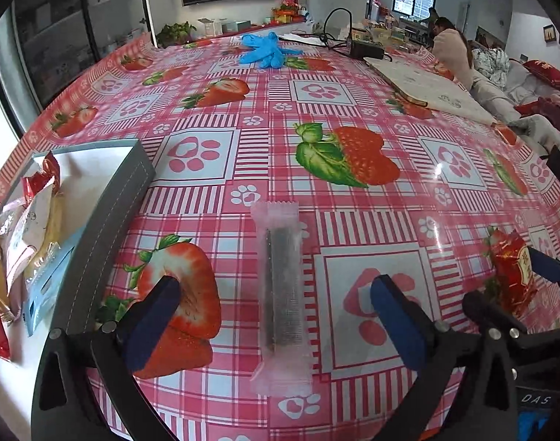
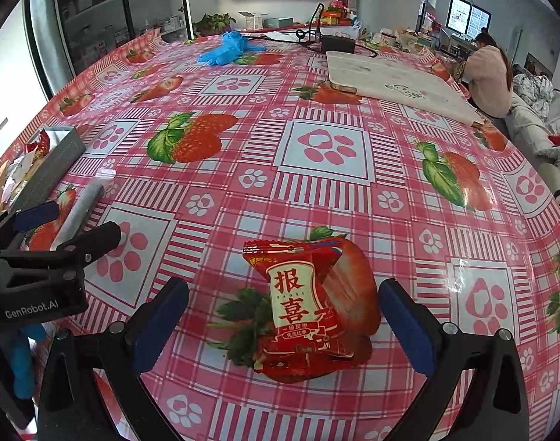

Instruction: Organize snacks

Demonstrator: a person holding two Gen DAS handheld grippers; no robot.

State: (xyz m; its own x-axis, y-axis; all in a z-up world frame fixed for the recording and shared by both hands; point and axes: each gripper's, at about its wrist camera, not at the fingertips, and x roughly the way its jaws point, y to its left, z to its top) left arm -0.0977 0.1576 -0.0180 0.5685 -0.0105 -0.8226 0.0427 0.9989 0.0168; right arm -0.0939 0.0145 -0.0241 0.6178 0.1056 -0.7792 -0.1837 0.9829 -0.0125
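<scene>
The left gripper (image 1: 276, 319) is standing wide apart, straddling the pink snack bar (image 1: 282, 296), whose long axis is running up-frame between the pads, untouched. The right gripper (image 2: 283, 325) is likewise standing apart around the red packet (image 2: 309, 308).

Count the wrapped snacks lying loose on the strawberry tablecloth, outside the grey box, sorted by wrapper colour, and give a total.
Long pale pink translucent wrapped snack bar: 1
Red foil snack packet with a cream label: 1
Total: 2
Both lie on the tablecloth, each between open fingers of a hand-held gripper.

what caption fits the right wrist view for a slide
Open right claw straddles a red snack packet on the strawberry tablecloth, pads not touching it.
</scene>
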